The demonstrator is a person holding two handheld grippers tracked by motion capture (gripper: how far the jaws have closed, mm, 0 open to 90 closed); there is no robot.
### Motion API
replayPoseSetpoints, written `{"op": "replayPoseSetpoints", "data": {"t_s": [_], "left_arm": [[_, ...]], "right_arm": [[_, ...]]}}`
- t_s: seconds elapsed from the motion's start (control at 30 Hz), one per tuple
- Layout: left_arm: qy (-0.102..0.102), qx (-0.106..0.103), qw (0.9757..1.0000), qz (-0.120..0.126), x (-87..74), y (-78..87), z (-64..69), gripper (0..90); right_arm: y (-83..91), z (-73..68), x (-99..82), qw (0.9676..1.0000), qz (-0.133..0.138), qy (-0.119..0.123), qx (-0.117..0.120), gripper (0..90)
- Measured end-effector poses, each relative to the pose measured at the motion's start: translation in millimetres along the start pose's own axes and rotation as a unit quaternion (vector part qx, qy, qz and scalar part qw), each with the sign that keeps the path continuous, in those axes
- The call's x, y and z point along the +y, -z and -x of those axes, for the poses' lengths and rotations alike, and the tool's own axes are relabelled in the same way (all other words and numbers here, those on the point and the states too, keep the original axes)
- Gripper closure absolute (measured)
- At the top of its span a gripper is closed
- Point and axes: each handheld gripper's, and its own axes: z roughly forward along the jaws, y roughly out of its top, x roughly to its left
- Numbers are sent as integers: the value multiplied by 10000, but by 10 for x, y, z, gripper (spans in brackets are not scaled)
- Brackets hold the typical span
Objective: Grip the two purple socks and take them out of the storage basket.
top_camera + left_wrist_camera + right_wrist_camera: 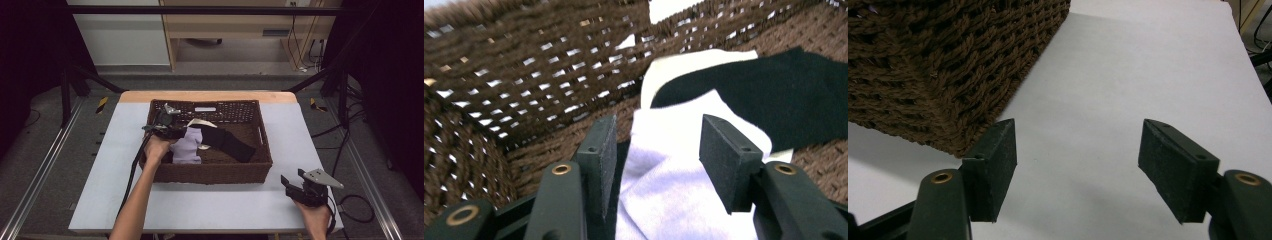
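Note:
A brown woven basket (215,172) stands mid-table and holds a lilac cloth (187,146), a black cloth (230,142) and a cream cloth (200,123). My left gripper (172,131) is inside the basket at its left end. In the left gripper view its jaws stand open around the lilac cloth (664,185), with the black cloth (774,100) and cream cloth (684,65) beyond. My right gripper (295,182) rests on the table at the front right, open, nothing between its jaws; the basket's corner (948,75) lies just left of its fingertips.
The table's white cover (300,130) has bare room to the right of the basket and along the front. The basket's far wall has a handle slot (205,109). Dark frame posts and cables stand beside the table.

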Motion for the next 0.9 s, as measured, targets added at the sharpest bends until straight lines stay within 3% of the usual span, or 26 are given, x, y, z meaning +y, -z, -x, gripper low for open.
{"op": "replayPoseSetpoints", "data": {"t_s": [0.17,0.5,0.67,0.8,0.9], "left_arm": [[92,-100,9997,-199,-34,-34,-2,487],[-7,-234,9980,-582,-51,-113,20,485],[-111,-131,9978,-643,-50,-139,20,487],[-42,-178,9968,-773,-51,-174,13,495],[157,-268,9944,-1008,-51,-208,-11,547]], "right_arm": [[-5,-2,0,10000,-9,-3,13,316],[-8,0,-2,10000,3,0,21,316],[-7,-11,-1,10000,-27,-37,52,317],[-9,-4,-3,10000,-11,0,38,317],[-9,-4,-3,10000,-5,-4,40,318]]}}
